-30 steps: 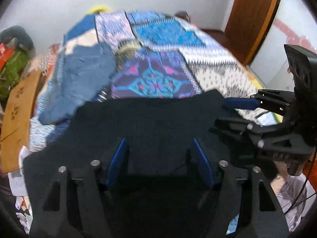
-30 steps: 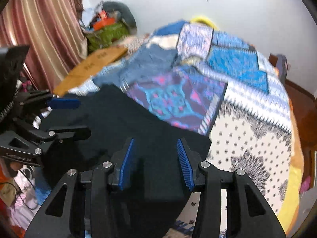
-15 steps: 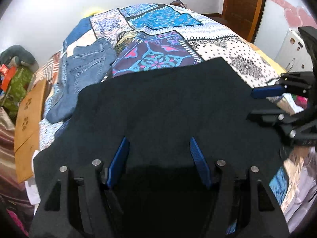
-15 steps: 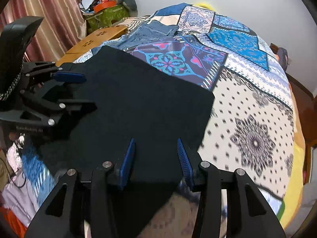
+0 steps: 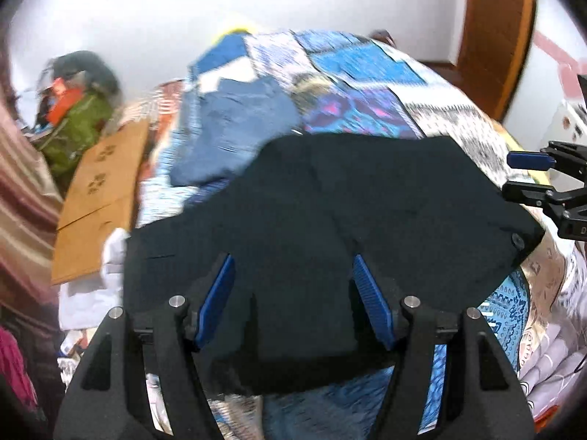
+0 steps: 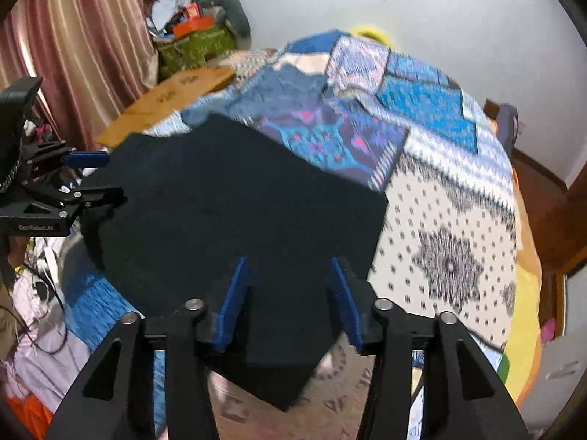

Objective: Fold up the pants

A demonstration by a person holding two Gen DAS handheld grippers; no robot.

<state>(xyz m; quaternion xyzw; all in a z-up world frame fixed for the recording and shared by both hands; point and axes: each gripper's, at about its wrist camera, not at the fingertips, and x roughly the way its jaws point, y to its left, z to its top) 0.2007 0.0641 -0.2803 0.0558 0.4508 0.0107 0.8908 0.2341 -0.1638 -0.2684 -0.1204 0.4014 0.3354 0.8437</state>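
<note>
Black pants spread flat on a patchwork bed.

The left claw stands apart above the near edge of the black pants, gripping nothing. The right claw is opening over the pants' right side, pads clear of cloth. Blue jeans lie beyond on the bed.

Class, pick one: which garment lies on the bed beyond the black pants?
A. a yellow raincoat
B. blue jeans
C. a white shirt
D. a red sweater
B: blue jeans lie flat on the patterned bedspread, just past the far edge of the black pants.
</note>
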